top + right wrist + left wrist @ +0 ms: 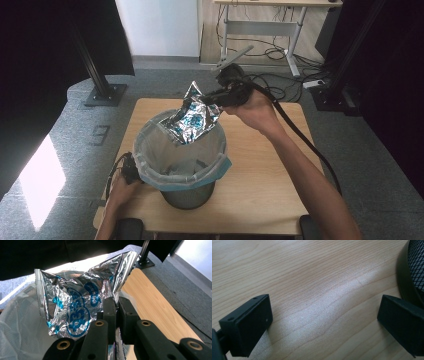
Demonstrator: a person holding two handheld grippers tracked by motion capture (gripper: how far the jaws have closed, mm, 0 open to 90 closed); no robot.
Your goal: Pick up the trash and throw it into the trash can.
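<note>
Foil wrapper (192,117) hangs pinched in the right claw (212,98) above the lined bin (200,167); the left claw (324,322) gapes empty on the counter (260,175) beside it.

Dim, dark surroundings; sunlight patch on the floor (42,182) left; slightly soft

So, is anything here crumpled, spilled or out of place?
Only the silver foil snack bag is crumpled and torn open. The right gripper is shut on its edge and holds it above the lined mesh waste bin, so that fits the work. The left gripper is open beside the bin's base. Nothing is spilled on the wooden table.
</note>
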